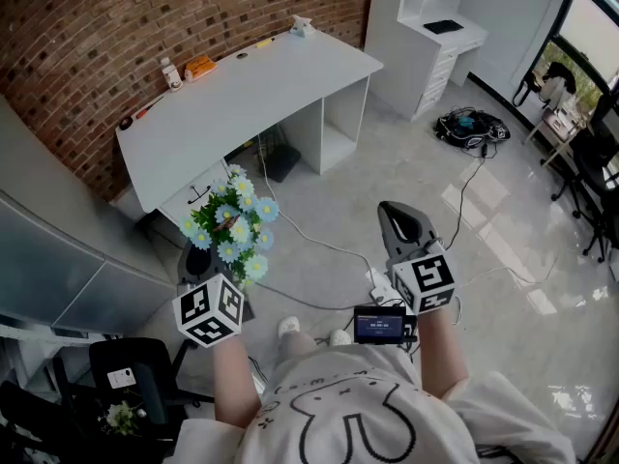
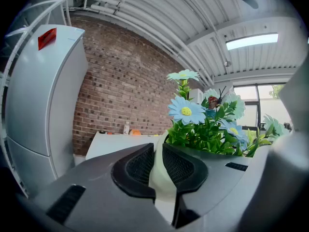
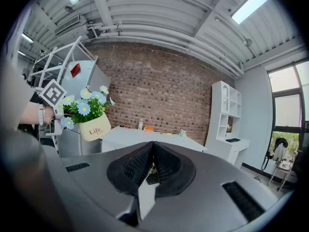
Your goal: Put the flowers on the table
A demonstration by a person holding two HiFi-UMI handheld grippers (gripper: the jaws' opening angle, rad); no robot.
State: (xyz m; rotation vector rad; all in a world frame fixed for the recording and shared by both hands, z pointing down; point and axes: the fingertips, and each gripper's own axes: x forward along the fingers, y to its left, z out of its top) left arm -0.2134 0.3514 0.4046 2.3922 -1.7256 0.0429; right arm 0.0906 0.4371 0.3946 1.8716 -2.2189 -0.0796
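Observation:
A cream pot [image 3: 94, 127] of blue and white flowers [image 1: 232, 222] is held up in the air by its rim, with my left gripper [image 1: 206, 257] shut on it. In the left gripper view the pot's rim [image 2: 158, 172] sits pinched between the two dark pads, and the flowers [image 2: 205, 123] rise to the right of them. The white table [image 1: 247, 93] stands ahead against the brick wall, some way beyond the pot. My right gripper [image 1: 397, 217] hovers to the right at about the same height, its jaws [image 3: 152, 148] shut with nothing between them.
On the table's far edge stand a small bottle [image 1: 172, 73] and an orange object [image 1: 199, 66]. A white shelf unit [image 1: 435, 22] is to the table's right, and a grey fridge [image 2: 41, 95] to its left. Cables [image 1: 469, 124] and a power strip [image 1: 377, 280] lie on the floor. A black chair [image 1: 135, 375] is at lower left.

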